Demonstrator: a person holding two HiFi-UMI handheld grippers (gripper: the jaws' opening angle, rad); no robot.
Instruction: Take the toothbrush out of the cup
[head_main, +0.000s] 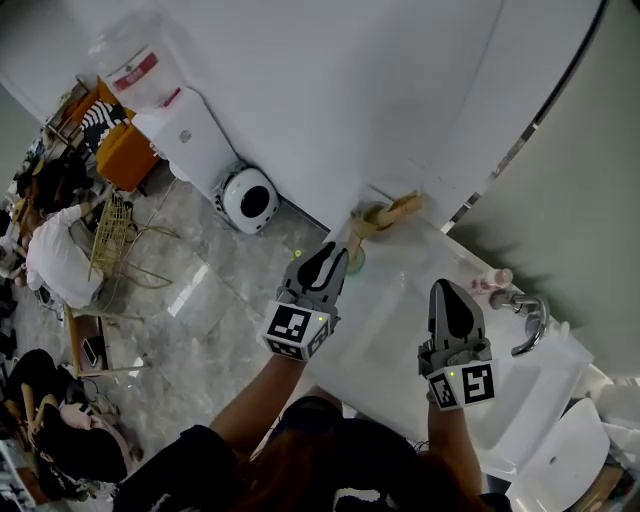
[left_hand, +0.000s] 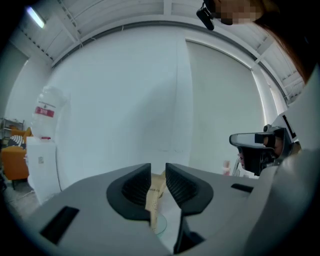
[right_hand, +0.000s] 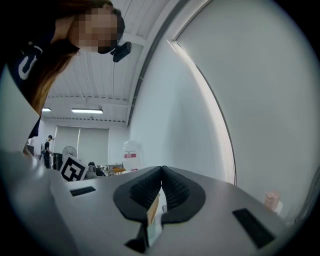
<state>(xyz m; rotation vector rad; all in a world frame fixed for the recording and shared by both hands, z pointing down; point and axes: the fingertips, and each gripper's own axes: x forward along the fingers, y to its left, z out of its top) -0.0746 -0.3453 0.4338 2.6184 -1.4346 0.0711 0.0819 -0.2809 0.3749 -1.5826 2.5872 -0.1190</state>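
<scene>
The toothbrush (head_main: 395, 212) leans out of the cup (head_main: 354, 262) at the far left corner of the worktop (head_main: 400, 312), so the left gripper (head_main: 327, 254) lines up just short of it, jaws narrowly apart on nothing, while the right gripper (head_main: 447, 292), jaws closed and empty, hangs to its right, likely in reserve.

The cup (head_main: 354, 260) stands at the basin's (head_main: 388, 318) far left corner by the wall, the toothbrush (head_main: 392, 211) in it; the left gripper (head_main: 330, 254) is just before it, the right gripper (head_main: 447, 290) over the basin, and the faucet (head_main: 527, 318) right of that
</scene>
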